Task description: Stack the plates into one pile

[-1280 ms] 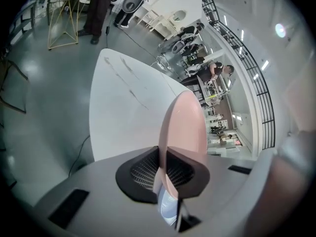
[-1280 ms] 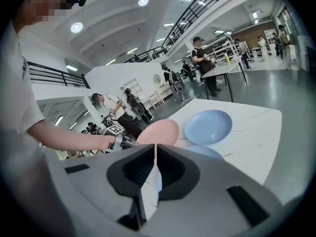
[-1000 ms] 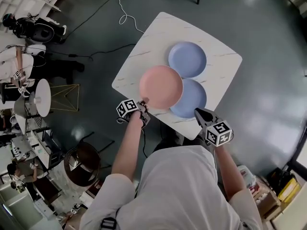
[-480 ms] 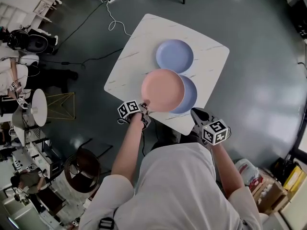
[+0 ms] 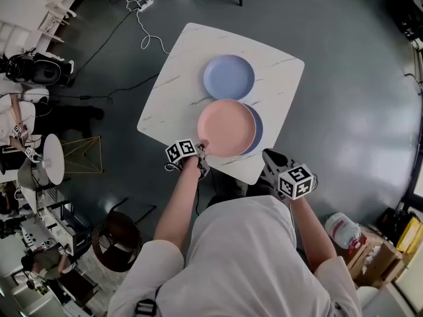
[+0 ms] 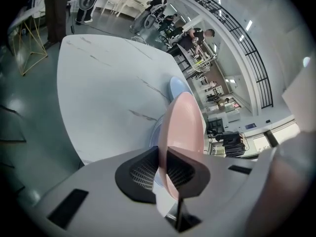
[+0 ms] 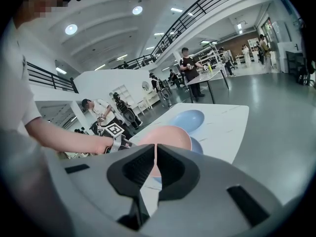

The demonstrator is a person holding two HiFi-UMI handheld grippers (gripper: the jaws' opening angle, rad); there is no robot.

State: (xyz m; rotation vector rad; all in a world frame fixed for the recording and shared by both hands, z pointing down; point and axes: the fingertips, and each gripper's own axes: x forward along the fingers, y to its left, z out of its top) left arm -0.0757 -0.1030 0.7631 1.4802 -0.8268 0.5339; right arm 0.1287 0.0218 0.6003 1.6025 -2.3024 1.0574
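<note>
My left gripper (image 5: pixel 200 145) is shut on the near left rim of the pink plate (image 5: pixel 227 127). The plate lies over the nearer blue plate (image 5: pixel 258 129), of which only a crescent shows on the right. In the left gripper view the pink plate (image 6: pixel 183 122) stands edge-on between the pads, which pinch its rim at my left gripper (image 6: pixel 164 154). A second blue plate (image 5: pixel 229 76) sits alone farther back on the white marble table (image 5: pixel 178 84). My right gripper (image 5: pixel 268 156) is shut and empty, off the table's near right edge. It faces the pink plate (image 7: pixel 168 135).
The table is small and stands on a dark floor. Cables (image 5: pixel 142 12) lie on the floor beyond it, and a stool (image 5: pixel 114 233) and equipment racks stand to the left. People work at a table (image 7: pixel 207 73) far off in the hall.
My left gripper has carried the pink plate to the right over the nearer blue plate, which is now nearly covered. The right gripper stays shut by the table's near edge.
</note>
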